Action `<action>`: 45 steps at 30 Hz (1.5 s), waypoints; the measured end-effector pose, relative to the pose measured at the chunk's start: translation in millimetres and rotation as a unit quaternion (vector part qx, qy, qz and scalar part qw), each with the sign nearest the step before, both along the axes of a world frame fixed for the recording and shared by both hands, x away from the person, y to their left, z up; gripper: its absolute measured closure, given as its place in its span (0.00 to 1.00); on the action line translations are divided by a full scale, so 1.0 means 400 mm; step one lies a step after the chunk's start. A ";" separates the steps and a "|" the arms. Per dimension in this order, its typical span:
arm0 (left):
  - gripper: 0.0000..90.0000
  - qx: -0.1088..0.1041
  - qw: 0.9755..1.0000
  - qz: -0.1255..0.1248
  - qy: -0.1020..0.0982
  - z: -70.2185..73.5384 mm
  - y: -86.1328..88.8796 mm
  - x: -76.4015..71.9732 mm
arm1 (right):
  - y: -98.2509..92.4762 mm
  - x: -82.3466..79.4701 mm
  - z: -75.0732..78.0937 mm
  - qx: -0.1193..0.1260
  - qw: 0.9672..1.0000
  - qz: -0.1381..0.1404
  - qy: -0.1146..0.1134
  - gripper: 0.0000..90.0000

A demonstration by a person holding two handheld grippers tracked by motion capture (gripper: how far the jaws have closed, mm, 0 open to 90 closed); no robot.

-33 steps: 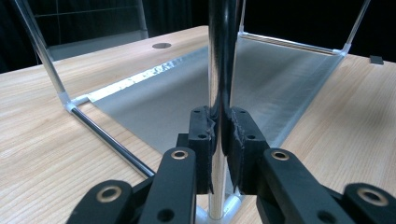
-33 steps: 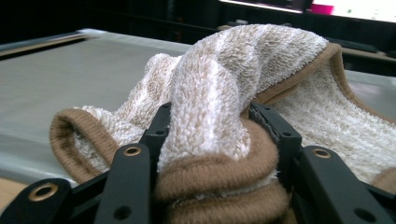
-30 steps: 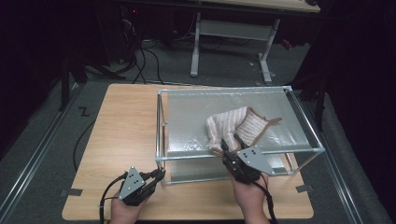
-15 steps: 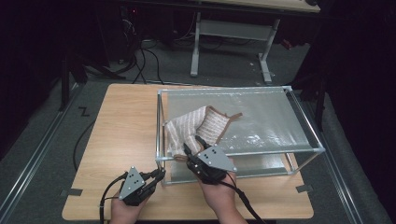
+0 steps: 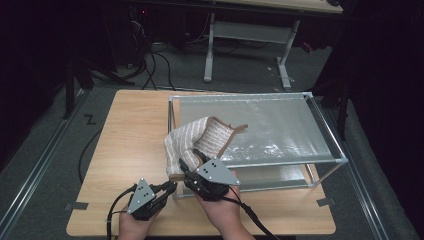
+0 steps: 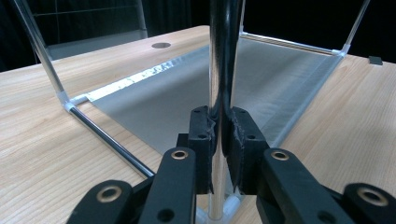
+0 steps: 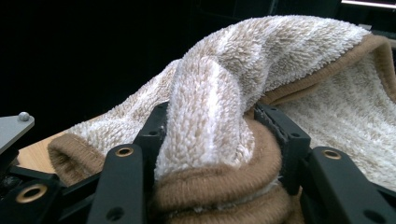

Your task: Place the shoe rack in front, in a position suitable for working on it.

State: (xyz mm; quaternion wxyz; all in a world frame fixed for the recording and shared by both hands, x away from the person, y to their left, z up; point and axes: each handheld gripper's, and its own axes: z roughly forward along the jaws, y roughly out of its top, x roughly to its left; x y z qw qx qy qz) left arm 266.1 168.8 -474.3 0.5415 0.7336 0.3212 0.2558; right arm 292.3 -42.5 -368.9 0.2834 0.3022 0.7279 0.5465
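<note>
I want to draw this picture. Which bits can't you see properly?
- Front edge of the towel: high view, hidden behind the right tool.
- Foot of the frame post: left gripper view, covered by the left tool, shut on it.
- Person's arms: high view, cut off by the bottom edge.
- Room behind the table: too dark.

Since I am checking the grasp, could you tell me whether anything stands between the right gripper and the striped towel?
Nothing visible does. The right gripper already has a bunched fold of the striped towel between its jaws, which have just been opening. The towel hangs over the left top rail of the clear box frame, whose front corner post the left gripper clamps.
</note>
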 end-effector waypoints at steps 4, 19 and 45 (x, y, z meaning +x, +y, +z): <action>0.89 0.000 1.000 0.000 0.000 0.000 0.000 0.000 | 0.001 -0.002 -0.001 -0.005 1.000 0.016 -0.002 0.67; 0.89 0.000 1.000 -0.001 0.000 0.000 0.001 0.001 | -0.073 -0.031 0.061 0.019 0.998 -0.003 -0.064 0.73; 0.89 0.002 1.000 0.000 0.001 0.001 -0.001 0.000 | -0.351 -0.129 0.131 0.043 0.987 -0.102 -0.115 0.72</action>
